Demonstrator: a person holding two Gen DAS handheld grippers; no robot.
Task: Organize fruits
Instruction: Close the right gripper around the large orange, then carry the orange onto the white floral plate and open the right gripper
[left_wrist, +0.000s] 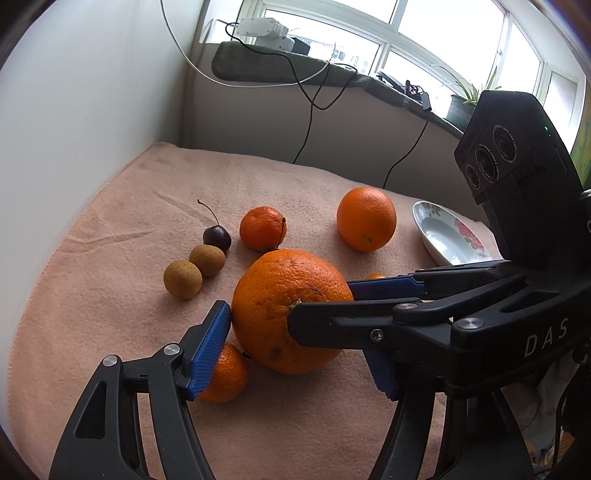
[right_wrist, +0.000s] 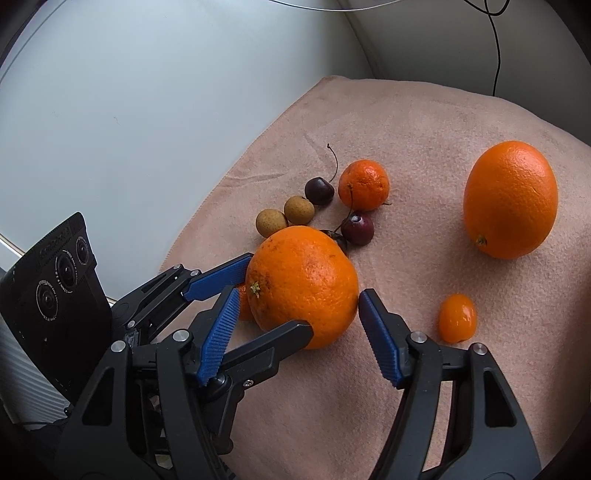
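Note:
A big orange (left_wrist: 280, 295) (right_wrist: 306, 280) rests on the peach cloth (left_wrist: 110, 314), and both grippers straddle it. My left gripper (left_wrist: 295, 332) (right_wrist: 279, 295) stands open around it, its left pad (left_wrist: 210, 347) at the peel and its right pad clear of the fruit. My right gripper (right_wrist: 299, 295) (left_wrist: 321, 301) comes in from the right, open, with its pad tips right at the orange's sides; I see no firm press. A small mandarin (left_wrist: 229, 373) lies under my left finger.
On the cloth lie a second orange (right_wrist: 511, 199), a mandarin (right_wrist: 364, 183), a kumquat (right_wrist: 457, 317), two cherries (right_wrist: 319, 190), (right_wrist: 357, 228) and two longans (right_wrist: 271, 222), (right_wrist: 299, 209). A flowered plate (left_wrist: 443, 236) sits far right. A white wall borders the left.

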